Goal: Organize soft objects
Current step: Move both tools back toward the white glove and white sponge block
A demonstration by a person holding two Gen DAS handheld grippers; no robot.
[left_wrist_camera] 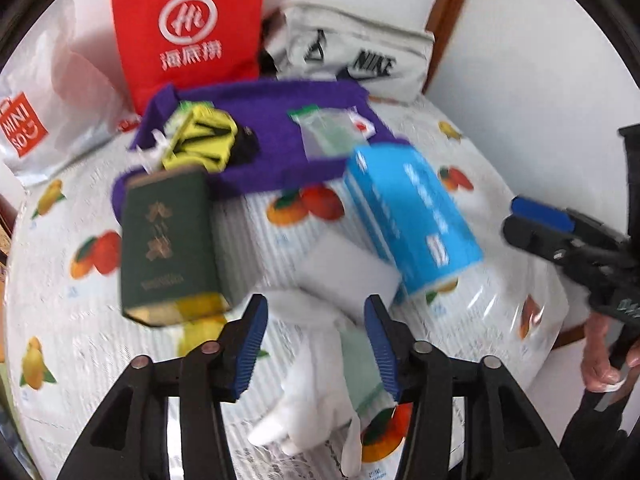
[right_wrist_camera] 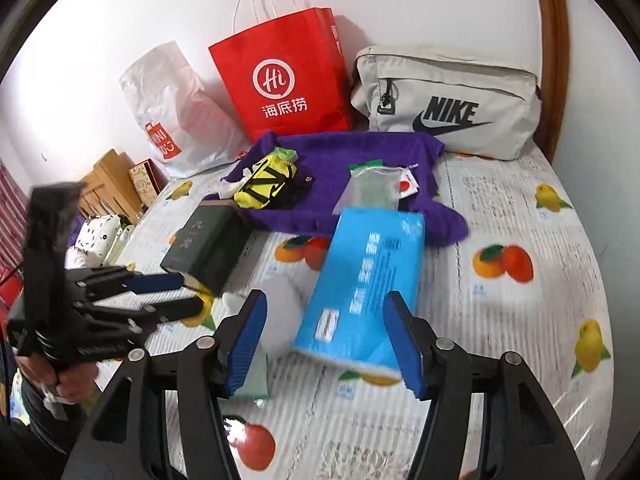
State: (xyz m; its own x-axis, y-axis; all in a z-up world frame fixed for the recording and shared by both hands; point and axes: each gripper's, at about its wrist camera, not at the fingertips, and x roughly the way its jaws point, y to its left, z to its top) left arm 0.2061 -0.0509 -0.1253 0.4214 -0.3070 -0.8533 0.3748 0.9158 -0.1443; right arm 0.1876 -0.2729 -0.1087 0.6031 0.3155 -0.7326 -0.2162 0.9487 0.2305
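A blue tissue pack point(right_wrist_camera: 366, 280) lies on the fruit-print tablecloth point(right_wrist_camera: 500, 320); it also shows in the left wrist view point(left_wrist_camera: 408, 216). My right gripper point(right_wrist_camera: 326, 344) is open, its jaws on either side of the pack's near end, not touching. My left gripper point(left_wrist_camera: 316, 344) is open above white plastic gloves point(left_wrist_camera: 308, 400), a pale green pouch point(left_wrist_camera: 360, 368) and a white sponge block point(left_wrist_camera: 348, 276). A purple towel point(right_wrist_camera: 360, 176) holds a yellow-black pouch point(right_wrist_camera: 266, 182) and a clear zip bag point(right_wrist_camera: 370, 190). A dark green box point(left_wrist_camera: 168, 240) leans beside it.
A red paper bag point(right_wrist_camera: 288, 76), a white Miniso plastic bag point(right_wrist_camera: 172, 120) and a grey Nike bag point(right_wrist_camera: 448, 104) stand against the wall behind. The table's round edge is at the right. Wooden furniture point(right_wrist_camera: 108, 184) is beyond the left edge.
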